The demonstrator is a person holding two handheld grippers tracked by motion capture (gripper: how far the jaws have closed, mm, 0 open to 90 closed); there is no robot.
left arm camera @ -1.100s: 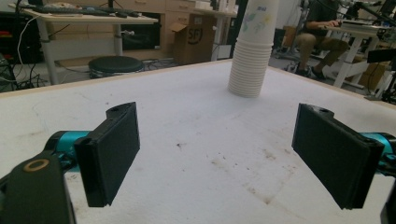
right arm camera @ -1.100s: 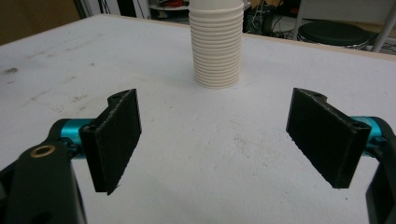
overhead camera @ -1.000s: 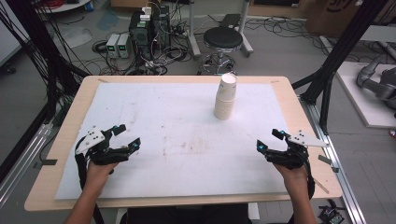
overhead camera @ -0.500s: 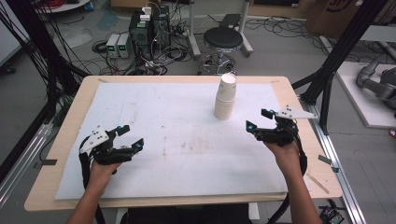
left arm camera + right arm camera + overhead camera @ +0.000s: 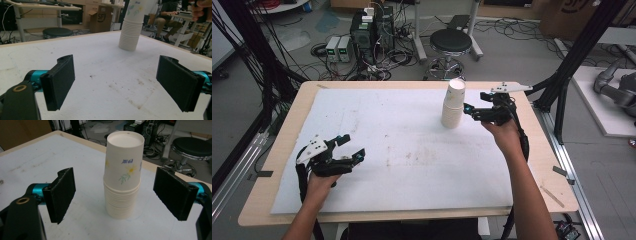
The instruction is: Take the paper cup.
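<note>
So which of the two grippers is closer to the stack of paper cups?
The right gripper, open beside the stack of paper cups; the left gripper sits far off near the table's front.

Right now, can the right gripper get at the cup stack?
Probably yes. The right gripper is open and sits just beside the cup stack. In its own view the stack stands upright between the two jaws, a little beyond them, with only bare white mat in between.

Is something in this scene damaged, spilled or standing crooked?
Nothing serious. The stack of paper cups stands upside down and upright, intact. The white table cover has brownish stains near its middle. The right gripper is open beside the stack, not touching it.
</note>
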